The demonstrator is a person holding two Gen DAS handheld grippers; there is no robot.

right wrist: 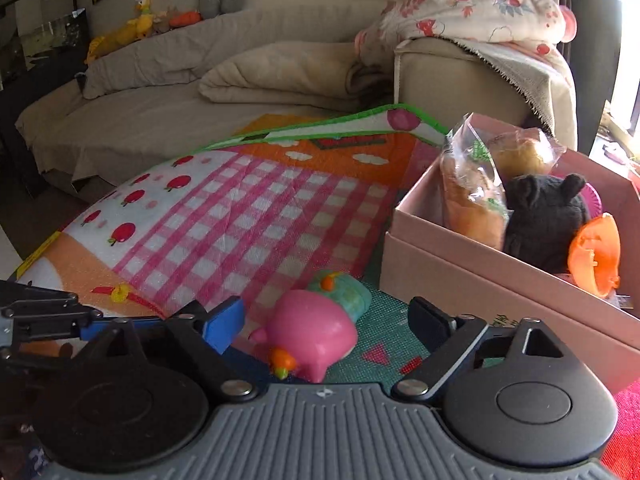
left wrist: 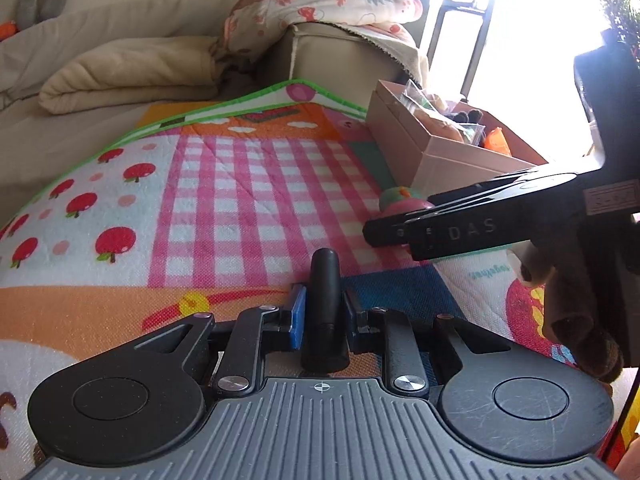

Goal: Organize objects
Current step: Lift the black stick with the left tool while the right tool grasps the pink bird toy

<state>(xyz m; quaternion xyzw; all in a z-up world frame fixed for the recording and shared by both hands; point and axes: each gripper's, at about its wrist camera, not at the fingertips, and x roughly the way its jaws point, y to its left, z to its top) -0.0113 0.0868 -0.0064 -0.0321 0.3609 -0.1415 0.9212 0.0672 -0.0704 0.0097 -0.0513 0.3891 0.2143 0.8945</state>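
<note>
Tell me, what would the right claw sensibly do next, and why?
Probably ease forward and close on the pink toy. The right gripper stands open with the toy between its fingers, not yet pressed, and the pink box of gathered toys sits just beside it.

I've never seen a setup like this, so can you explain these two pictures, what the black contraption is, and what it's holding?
Each picture comes from a camera mounted on a handheld two-finger gripper, looking forward along its fingers; a person carries one per hand. The left gripper is shut on a black cylinder. The right gripper is open around a pink toy lying on the colourful play mat, not yet gripping it. Beside it stands a pink box holding more toys and packaged snacks.
</note>
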